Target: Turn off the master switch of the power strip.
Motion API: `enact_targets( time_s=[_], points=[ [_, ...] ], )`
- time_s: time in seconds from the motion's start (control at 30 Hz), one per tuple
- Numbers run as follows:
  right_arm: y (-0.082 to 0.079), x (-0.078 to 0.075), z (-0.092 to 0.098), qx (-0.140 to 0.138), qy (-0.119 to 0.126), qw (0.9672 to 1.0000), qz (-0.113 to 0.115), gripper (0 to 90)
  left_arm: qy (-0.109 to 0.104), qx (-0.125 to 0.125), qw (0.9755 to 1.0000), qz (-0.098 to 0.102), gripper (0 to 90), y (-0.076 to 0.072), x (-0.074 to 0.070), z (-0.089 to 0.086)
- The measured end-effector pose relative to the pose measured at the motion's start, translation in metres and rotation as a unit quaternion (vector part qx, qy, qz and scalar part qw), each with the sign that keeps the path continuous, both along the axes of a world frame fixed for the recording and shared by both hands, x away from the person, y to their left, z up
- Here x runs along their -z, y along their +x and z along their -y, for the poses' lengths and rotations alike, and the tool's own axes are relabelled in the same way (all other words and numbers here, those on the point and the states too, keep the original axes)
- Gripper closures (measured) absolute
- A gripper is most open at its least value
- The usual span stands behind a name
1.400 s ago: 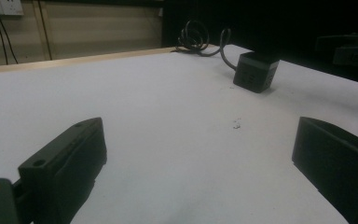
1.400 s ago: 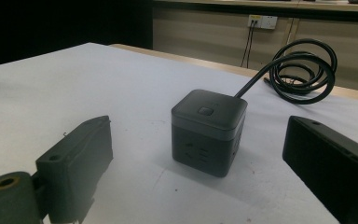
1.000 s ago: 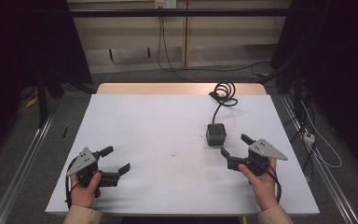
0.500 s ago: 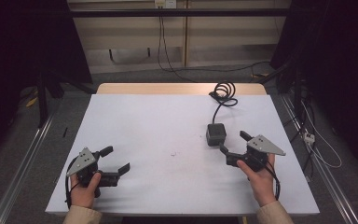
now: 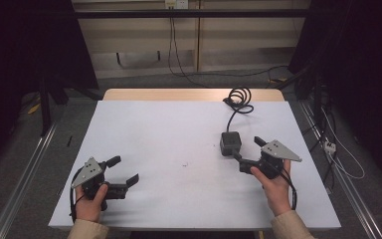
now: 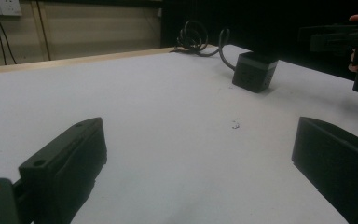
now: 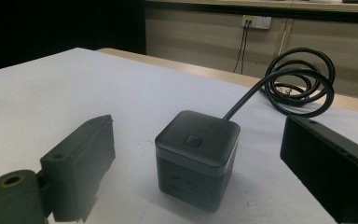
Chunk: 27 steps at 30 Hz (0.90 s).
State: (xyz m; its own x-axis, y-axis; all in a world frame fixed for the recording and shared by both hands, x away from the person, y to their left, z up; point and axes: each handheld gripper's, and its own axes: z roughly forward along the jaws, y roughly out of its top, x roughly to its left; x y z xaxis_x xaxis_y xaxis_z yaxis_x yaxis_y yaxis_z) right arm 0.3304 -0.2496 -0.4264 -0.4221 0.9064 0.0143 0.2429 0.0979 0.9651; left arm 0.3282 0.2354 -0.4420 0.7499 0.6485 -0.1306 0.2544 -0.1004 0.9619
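A person stands at the near edge of a white counter point(image 5: 179, 129) and holds one gripper in each hand. On the right half of the counter sits a dark cube-shaped power box point(image 5: 230, 143) with a small square button on its top face. Its black cable point(image 5: 239, 98) runs away toward the far edge and ends there in a loose coil.

The right gripper point(image 5: 247, 154) is just beside the cube, on its near right side. Its fingers point(image 7: 81, 161) are spread wide apart and hold nothing. In the right gripper view the cube stands ahead of them, in line with the gap, and no finger touches it.

The left gripper point(image 5: 124, 172) rests low near the front left corner of the counter, well apart from the cube. Its fingers point(image 6: 67, 163) are also spread wide, with only bare counter between them. A tiny mark point(image 6: 235, 124) is on the surface near the middle of the counter.
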Motion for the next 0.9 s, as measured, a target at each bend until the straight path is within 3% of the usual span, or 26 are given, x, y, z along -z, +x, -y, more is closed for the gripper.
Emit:
enact_targets(
  time_s=[0.9],
  points=[
    [0.016,0.001,-0.004,0.001,0.005,1.0000,-0.007,13.8,-0.001,0.002,1.0000,0.000,2.7,0.000,0.000,0.000]
  ],
)
